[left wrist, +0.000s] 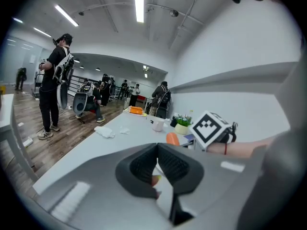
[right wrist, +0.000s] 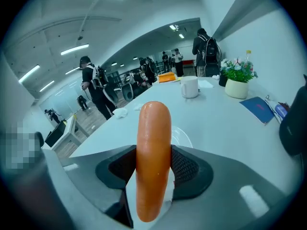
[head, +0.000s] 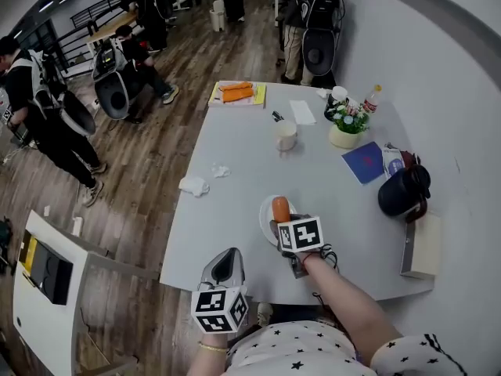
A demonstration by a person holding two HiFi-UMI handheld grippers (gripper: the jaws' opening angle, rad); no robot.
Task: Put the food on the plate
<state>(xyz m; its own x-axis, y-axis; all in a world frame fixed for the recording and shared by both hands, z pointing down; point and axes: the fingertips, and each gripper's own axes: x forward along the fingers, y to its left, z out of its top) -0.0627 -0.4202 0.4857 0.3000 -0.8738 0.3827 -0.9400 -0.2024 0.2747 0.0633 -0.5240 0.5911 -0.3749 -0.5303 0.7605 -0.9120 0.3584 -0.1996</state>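
Observation:
An orange sausage (head: pixel 280 208) stands upright between the pads of my right gripper (head: pixel 282 221), which is shut on it. Under it, near the table's front edge, lies a small white plate (head: pixel 266 219). In the right gripper view the sausage (right wrist: pixel 153 152) fills the middle, held by the right gripper (right wrist: pixel 153 166), and the plate (right wrist: pixel 186 137) shows just behind. My left gripper (head: pixel 227 255) hovers at the table's front edge, left of the plate, shut with nothing in it. In the left gripper view the left gripper (left wrist: pixel 157 166) has its pads touching, with the sausage (left wrist: pixel 172 138) beyond.
On the grey table (head: pixel 235 163) are a white cup (head: pixel 286 135), a flower pot (head: pixel 345 134), a blue booklet (head: pixel 364 162), a black jug (head: pixel 405 192), crumpled tissues (head: pixel 193 185) and a yellow tray with orange food (head: pixel 238 93). People stand at the left and far end.

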